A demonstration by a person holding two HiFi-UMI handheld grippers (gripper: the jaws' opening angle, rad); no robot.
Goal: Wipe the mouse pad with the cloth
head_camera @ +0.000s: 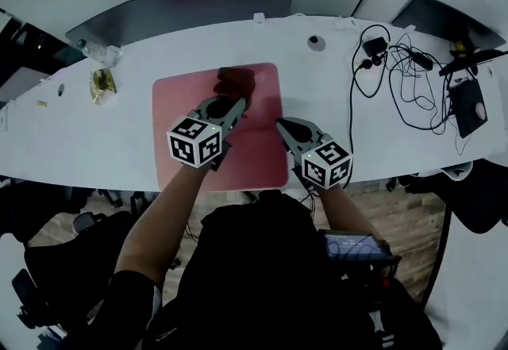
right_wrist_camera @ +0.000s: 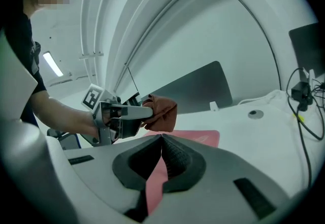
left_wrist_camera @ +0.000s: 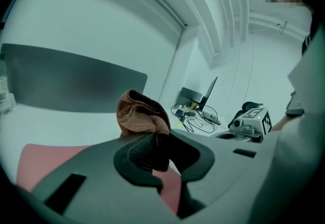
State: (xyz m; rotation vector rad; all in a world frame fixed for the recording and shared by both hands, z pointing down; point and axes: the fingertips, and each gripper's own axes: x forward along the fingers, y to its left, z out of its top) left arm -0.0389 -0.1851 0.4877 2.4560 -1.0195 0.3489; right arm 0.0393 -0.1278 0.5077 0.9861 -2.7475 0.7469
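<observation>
My right gripper (head_camera: 282, 125) has its jaws pressed together with nothing between them, over the right side of the pink mouse pad (head_camera: 262, 151). My left gripper (head_camera: 237, 107) is clamped on the bunched brown cloth (head_camera: 236, 80), over the pad's far edge. The pad lies on the white table (head_camera: 111, 138). Tangled cables (head_camera: 401, 71) lie at the far right.

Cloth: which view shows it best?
Left gripper view: the cloth sits close and central, bunched and clamped in the left gripper, though the jaws hide its lower part. Right gripper view shows it smaller, side-on, over the pad. Head view shows only a dark lump near the pad's far edge.
</observation>
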